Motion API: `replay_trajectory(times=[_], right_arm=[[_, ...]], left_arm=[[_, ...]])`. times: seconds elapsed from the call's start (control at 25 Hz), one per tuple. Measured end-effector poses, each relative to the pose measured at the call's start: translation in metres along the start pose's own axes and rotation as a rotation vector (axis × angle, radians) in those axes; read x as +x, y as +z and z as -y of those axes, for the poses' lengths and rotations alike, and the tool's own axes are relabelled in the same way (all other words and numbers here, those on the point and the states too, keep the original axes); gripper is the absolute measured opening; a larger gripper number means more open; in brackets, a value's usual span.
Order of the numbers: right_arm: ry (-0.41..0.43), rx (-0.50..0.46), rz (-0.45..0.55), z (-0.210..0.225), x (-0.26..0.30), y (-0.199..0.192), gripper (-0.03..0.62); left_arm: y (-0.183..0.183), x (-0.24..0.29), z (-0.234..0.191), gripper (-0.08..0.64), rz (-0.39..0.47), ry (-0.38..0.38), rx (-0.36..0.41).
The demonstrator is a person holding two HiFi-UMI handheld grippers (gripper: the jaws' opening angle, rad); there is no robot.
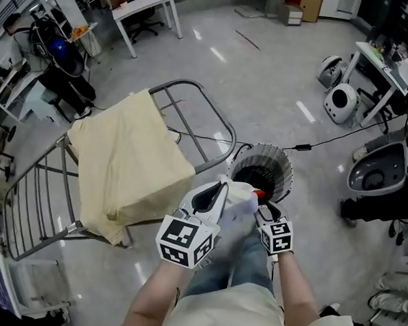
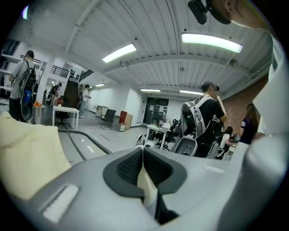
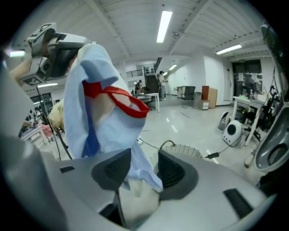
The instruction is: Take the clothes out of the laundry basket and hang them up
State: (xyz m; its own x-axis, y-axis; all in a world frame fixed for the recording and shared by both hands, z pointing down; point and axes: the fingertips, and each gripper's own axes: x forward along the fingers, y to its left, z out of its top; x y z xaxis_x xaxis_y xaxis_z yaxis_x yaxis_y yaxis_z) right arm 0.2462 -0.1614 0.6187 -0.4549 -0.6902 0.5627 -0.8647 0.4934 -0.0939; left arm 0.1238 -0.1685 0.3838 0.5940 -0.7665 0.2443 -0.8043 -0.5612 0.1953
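A light blue garment with red trim hangs above the round white laundry basket. My left gripper is shut on its upper edge; in the left gripper view a thin fold of cloth is pinched between the closed jaws. My right gripper is just to the right of it. In the right gripper view the jaws of the right gripper stand apart, with the garment drooping loosely between them and the left gripper holding it from above. The basket lies below.
A grey folding drying rack stands to the left with a pale yellow cloth draped over it. A black cable runs across the floor. A white desk, white round machines and a grey shell seat stand further off. People stand in the background.
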Motion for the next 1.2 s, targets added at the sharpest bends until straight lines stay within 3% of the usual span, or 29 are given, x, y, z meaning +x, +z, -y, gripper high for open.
replay_trajectory(times=[0.16, 0.24, 0.36, 0.48, 0.52, 0.6, 0.88, 1.2], right_arm=[[0.141, -0.025, 0.093, -0.06, -0.002, 0.038, 0.196], [0.286, -0.041, 0.122, -0.103, -0.002, 0.057, 0.202], [0.507, -0.15, 0.139, -0.172, -0.003, 0.08, 0.199], [0.633, -0.262, 0.167, -0.22, -0.012, 0.1, 0.108], [0.66, -0.295, 0.176, -0.231, -0.016, 0.106, 0.048], [0.706, -0.352, 0.187, -0.248, -0.025, 0.115, 0.014], [0.795, -0.482, 0.249, -0.285, -0.053, 0.155, 0.006], [0.912, -0.572, 0.35, -0.359, -0.095, 0.202, 0.006]], left_arm=[[0.025, -0.064, -0.005, 0.02, 0.042, 0.057, 0.004], [0.033, -0.094, -0.009, 0.019, 0.067, 0.108, 0.01], [0.043, -0.139, -0.014, 0.02, 0.113, 0.219, 0.04], [0.047, -0.185, -0.019, 0.02, 0.162, 0.377, 0.038], [0.045, -0.2, -0.021, 0.02, 0.174, 0.43, 0.025], [0.038, -0.229, -0.025, 0.02, 0.186, 0.536, -0.003], [-0.01, -0.337, -0.029, 0.02, 0.167, 0.874, -0.101], [-0.099, -0.421, -0.026, 0.021, 0.055, 1.131, -0.232]])
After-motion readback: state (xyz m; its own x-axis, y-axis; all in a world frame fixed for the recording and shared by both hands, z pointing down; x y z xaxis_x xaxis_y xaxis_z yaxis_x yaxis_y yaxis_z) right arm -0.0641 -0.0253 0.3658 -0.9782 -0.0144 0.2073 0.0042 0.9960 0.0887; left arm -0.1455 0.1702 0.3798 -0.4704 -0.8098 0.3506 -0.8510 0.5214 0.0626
